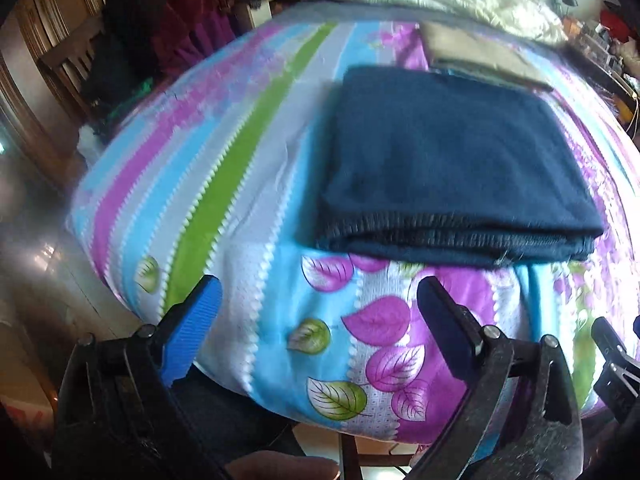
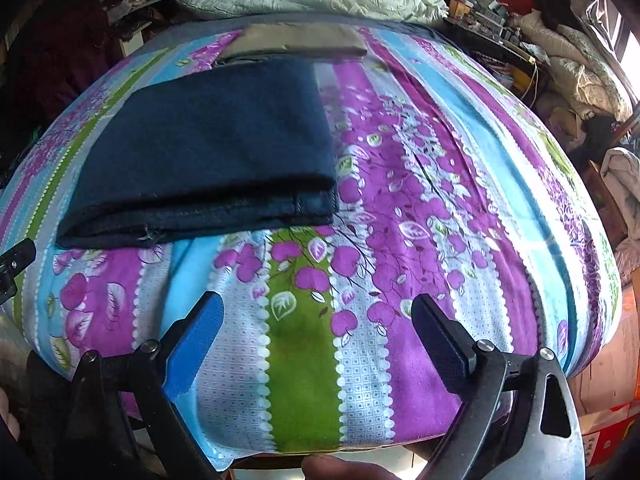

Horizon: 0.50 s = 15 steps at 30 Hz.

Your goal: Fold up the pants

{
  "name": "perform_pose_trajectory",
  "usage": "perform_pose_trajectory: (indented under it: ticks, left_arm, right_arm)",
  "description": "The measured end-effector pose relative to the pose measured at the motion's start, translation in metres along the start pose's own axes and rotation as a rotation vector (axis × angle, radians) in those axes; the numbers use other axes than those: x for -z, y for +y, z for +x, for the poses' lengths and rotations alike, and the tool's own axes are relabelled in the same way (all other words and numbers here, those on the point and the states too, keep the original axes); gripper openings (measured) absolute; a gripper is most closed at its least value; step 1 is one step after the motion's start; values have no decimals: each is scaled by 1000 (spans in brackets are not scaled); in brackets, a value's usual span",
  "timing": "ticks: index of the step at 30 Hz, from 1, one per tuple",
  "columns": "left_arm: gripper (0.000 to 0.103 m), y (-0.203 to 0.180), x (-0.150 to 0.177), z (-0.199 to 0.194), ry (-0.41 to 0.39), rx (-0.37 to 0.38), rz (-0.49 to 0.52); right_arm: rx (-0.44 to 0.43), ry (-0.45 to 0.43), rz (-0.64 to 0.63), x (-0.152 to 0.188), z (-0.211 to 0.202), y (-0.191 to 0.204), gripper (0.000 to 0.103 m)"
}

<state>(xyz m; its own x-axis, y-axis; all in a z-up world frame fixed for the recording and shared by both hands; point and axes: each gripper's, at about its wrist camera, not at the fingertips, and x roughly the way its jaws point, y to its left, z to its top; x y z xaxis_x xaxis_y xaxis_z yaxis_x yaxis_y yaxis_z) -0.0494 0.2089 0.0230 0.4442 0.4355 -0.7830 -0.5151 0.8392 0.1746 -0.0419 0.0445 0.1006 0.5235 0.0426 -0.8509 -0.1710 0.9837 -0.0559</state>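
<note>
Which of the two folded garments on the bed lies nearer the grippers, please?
The dark navy pants, nearest the bed's front edge; the folded tan garment lies behind them, toward the white quilt.

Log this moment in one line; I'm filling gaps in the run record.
stage: fold looks done | navy pants: folded rectangle on bed sheet | left gripper: open, empty | right gripper: open, empty | tan folded garment: behind pants

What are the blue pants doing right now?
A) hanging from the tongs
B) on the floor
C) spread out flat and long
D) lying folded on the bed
D: the pants lie folded in a neat block on the bed, and both tongs, left and right, are open and clear of them.
</note>
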Motion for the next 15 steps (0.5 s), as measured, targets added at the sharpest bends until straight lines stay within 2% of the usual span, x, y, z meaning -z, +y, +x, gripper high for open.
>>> perform_pose_trajectory:
  ticks: [6, 15]
  left_arm:
    - [99, 16, -10, -17, -58, 1, -24]
    - [99, 19, -13, -30, -84, 28, -26]
  right_arm:
    - [-31, -72, -3, -18, -35, 10, 97]
    - [-49, -93, 50, -26, -62, 6, 97]
